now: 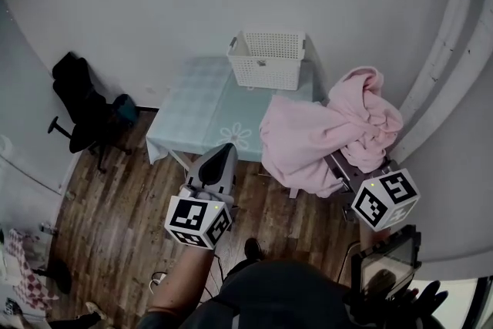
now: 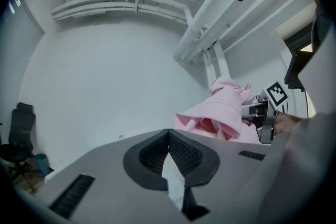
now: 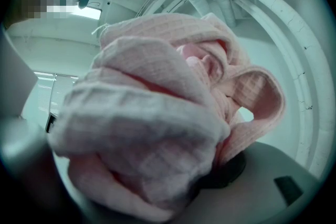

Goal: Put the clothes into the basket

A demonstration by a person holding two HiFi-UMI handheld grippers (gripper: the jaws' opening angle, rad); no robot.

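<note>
A bulky pink garment (image 1: 323, 131) hangs bunched in the air over the table's right end. My right gripper (image 1: 341, 163) is shut on it, with the jaws buried in the folds. In the right gripper view the pink garment (image 3: 157, 113) fills nearly the whole picture and hides the pads. The white slatted basket (image 1: 266, 58) stands at the far edge of the table, beyond and left of the garment. My left gripper (image 1: 223, 151) hovers over the table's near edge, shut, with nothing in it. In the left gripper view the left gripper (image 2: 169, 137) points toward the pink garment (image 2: 226, 113).
The table (image 1: 192, 115) has a pale green checked cloth with a flower print. A black office chair (image 1: 85, 108) stands on the wooden floor to the left. A white wall runs behind the table. A tablet (image 1: 385, 262) sits at the lower right by the person's body.
</note>
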